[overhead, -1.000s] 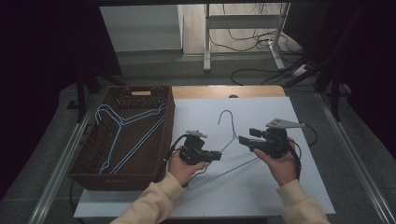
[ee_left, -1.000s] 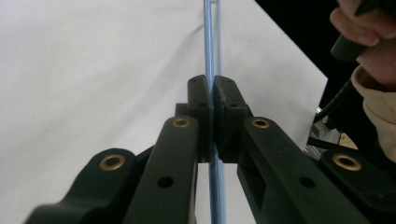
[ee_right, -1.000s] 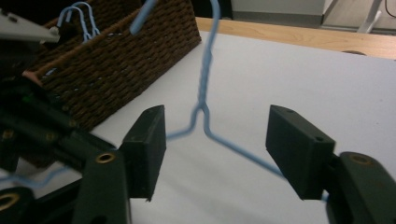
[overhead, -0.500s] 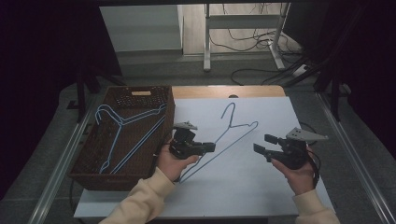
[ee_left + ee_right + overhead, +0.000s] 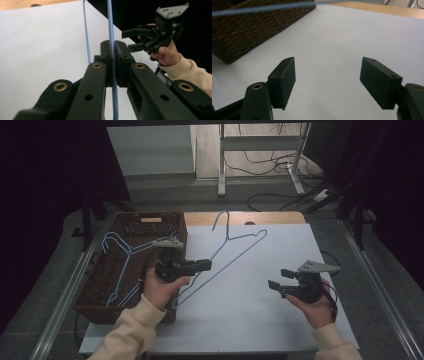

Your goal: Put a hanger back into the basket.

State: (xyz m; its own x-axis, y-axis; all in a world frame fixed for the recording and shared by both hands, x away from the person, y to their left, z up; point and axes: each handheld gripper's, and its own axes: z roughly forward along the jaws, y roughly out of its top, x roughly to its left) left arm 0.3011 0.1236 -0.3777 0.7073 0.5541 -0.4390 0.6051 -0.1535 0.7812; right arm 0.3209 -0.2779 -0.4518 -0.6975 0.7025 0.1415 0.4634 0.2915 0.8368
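Note:
A blue wire hanger (image 5: 235, 247) hangs tilted above the white table (image 5: 260, 320), its hook toward the far edge. My left gripper (image 5: 206, 265) is shut on the hanger's long bottom wire (image 5: 110, 30), and in the left gripper view the pads (image 5: 108, 53) press on it from both sides. My right gripper (image 5: 276, 279) hovers at the right of the table, apart from the hanger; its jaws have just been opening and stand wide with nothing between the pads (image 5: 283, 75).
A brown wicker basket (image 5: 172, 222) stands at the table's left with more blue hangers (image 5: 117, 250) in it; its wall (image 5: 249, 32) lies ahead of the right gripper. A wooden strip (image 5: 280, 217) runs along the far edge.
My left gripper has lifted the hanger and carried it left toward the basket. The right gripper let go of it, drew back to the right and opened.

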